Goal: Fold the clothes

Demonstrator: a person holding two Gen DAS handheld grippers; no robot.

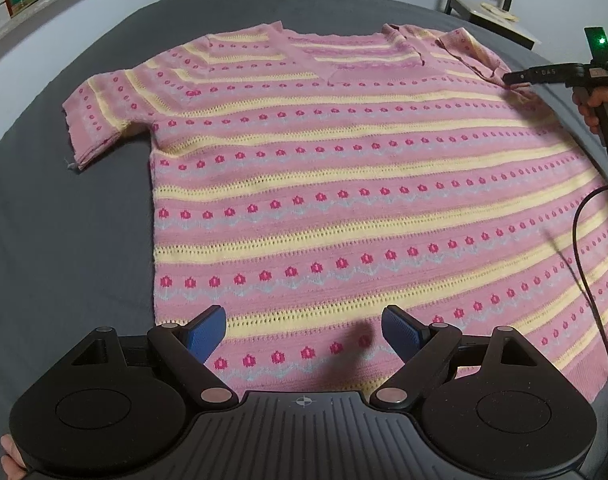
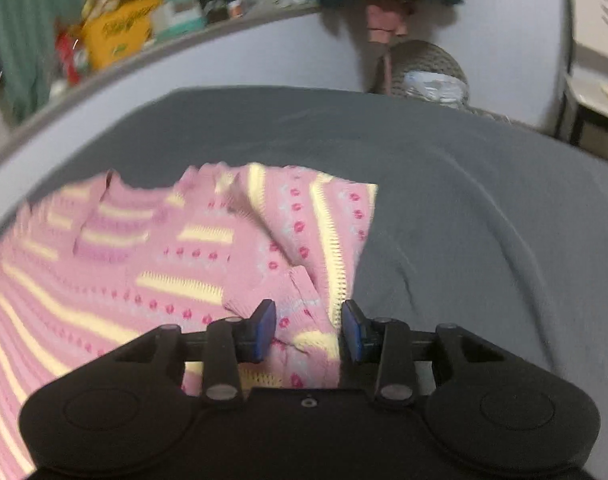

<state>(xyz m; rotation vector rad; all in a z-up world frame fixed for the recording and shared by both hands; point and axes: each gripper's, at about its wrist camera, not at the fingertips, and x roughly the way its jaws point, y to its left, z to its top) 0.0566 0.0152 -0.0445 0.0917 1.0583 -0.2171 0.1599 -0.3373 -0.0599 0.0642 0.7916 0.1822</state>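
Two risks with the pink sweater (image 1: pixel 324 184) spread flat on the grey sheet (image 1: pixel 64 240): right gripper (image 2: pixel 308 334), half-shut around its bunched right sleeve (image 2: pixel 304 248), slipping off; left gripper (image 1: pixel 304 334), wide open, anchoring nothing.

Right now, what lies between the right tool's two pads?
In the right wrist view, a bunched fold of the pink sweater's sleeve sits between the right tool's pads.
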